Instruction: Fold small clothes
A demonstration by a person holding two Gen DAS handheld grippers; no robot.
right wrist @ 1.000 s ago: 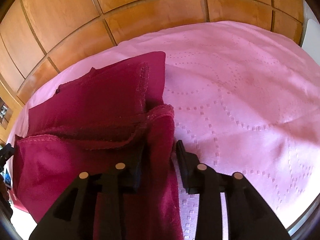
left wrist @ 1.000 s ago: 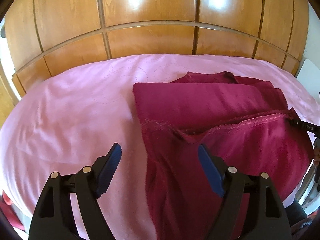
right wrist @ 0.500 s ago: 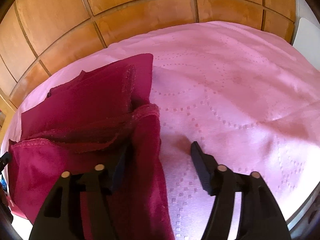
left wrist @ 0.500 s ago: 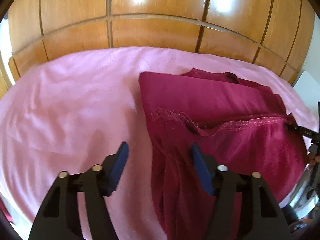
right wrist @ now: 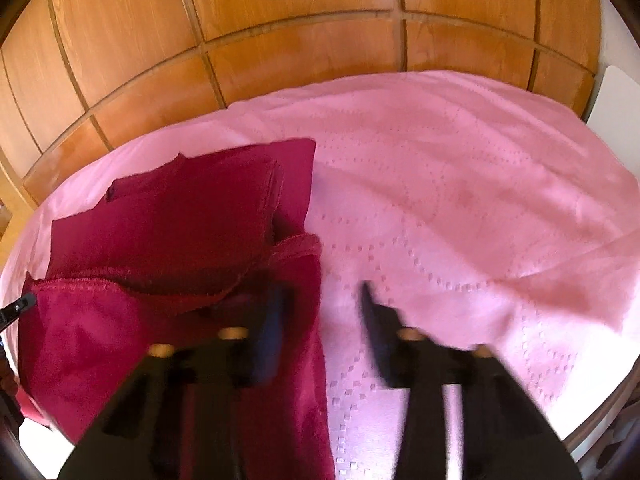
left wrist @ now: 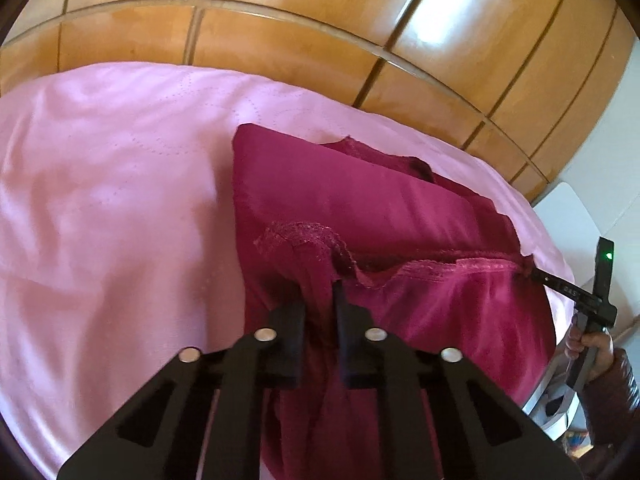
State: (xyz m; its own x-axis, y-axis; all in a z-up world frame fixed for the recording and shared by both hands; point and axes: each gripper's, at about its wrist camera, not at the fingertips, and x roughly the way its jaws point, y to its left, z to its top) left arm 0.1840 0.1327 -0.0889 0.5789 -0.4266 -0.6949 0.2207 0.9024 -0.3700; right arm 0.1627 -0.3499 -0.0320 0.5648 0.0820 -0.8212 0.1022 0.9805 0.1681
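A crimson garment (left wrist: pixel 360 200) lies partly folded on a pink bedspread (left wrist: pixel 100 200), its lace hem (left wrist: pixel 452 270) lifted across the near side. My left gripper (left wrist: pixel 320 304) is closing, and its pads pinch the hem's left corner. In the right wrist view the garment (right wrist: pixel 160 232) fills the left side. My right gripper (right wrist: pixel 320 316) is blurred and closing. Its jaws still stand apart, with the garment's right edge (right wrist: pixel 308 264) between them and no pad pressing it. The left wrist view also shows the right gripper's tip (left wrist: pixel 560 286) at the hem's right end, held by a hand (left wrist: pixel 592 344).
Wooden panelling (left wrist: pixel 320 40) rises behind the bed. A white object (left wrist: pixel 568 216) stands past the bed's right edge. Bare pink bedspread (right wrist: pixel 460 180) stretches to the right of the garment. The left gripper's tip (right wrist: pixel 16 308) shows at the far left of the right wrist view.
The left gripper's jaws went from wide apart to pinched on the hem corner, and its view rolled. The right gripper's jaws widened around the garment's edge, then began narrowing with blur.
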